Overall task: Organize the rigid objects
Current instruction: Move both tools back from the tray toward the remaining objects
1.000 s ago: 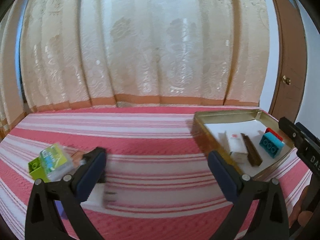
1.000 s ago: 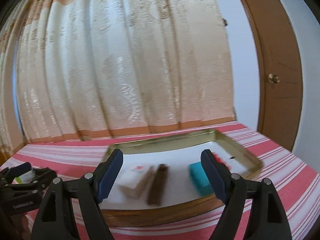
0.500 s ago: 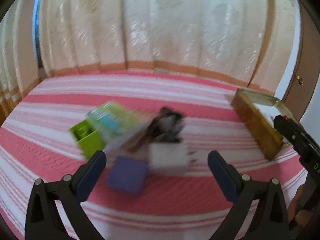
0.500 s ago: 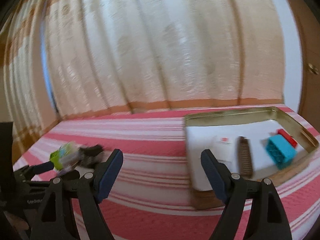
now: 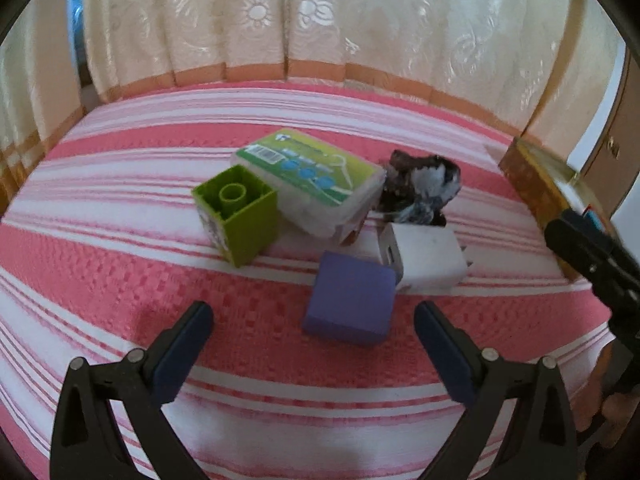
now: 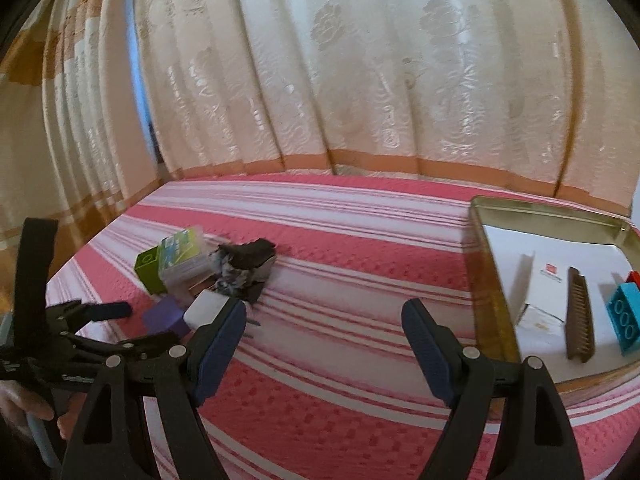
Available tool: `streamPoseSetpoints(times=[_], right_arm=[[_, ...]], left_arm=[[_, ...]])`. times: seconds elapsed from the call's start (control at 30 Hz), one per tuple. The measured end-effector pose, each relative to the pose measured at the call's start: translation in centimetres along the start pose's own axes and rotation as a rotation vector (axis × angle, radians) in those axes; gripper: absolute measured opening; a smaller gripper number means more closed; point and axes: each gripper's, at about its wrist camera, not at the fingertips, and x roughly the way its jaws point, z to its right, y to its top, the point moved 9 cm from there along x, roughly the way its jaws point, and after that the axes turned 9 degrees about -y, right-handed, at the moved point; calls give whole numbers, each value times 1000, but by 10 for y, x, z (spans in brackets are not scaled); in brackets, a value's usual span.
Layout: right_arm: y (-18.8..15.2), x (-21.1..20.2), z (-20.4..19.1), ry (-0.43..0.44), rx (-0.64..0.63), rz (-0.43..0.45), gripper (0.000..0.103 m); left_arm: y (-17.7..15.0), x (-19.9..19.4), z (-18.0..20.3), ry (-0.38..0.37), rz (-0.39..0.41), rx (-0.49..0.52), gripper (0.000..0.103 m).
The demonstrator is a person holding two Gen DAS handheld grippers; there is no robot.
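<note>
Nearest the cameras, the left gripper (image 5: 313,330) is closing its jaws with nothing pressed between them, and the right gripper (image 6: 323,326) is open and empty. Beyond lies a pink striped bedspread (image 5: 120,288), bearing a purple block (image 5: 349,298), white charger (image 5: 426,258) and green brick (image 5: 240,212). The gold tin (image 6: 486,280) sits rightward. Cream curtains (image 6: 360,80) hang behind.

Clustered mid-frame in the left wrist view: green hollow block (image 5: 236,212) on its side, clear green-labelled box (image 5: 312,186) leaning on it, dark crumpled lump (image 5: 420,188), white charger (image 5: 426,258), purple block (image 5: 348,300). Lower right of the right wrist view, inside the gold tin (image 6: 486,280): white carton (image 6: 544,296), brown comb (image 6: 578,312), blue brick (image 6: 624,318).
</note>
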Motion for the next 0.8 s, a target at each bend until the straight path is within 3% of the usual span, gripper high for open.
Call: streamPoseSetpoints(times=[0.13, 0.2, 0.33, 0.4, 0.63, 0.8], right_arm=[[-4, 8, -10, 41, -22, -43, 82], [-6, 13, -17, 67, -46, -66, 82], [-12, 24, -39, 120, -120, -123, 82], [-15, 28, -47, 138, -149, -143, 82], [-18, 36, -60, 174, -195, -179, 82], [-15, 50, -76, 213, -227, -212, 82]], left_arm=[[3, 6, 2, 46, -21, 60, 89], [5, 5, 4, 32, -12, 74, 74], [5, 1, 2, 21, 3, 77, 56], [6, -1, 2, 11, 11, 76, 39], [9, -7, -2, -48, 42, 31, 39], [8, -24, -7, -12, 108, 4, 39]])
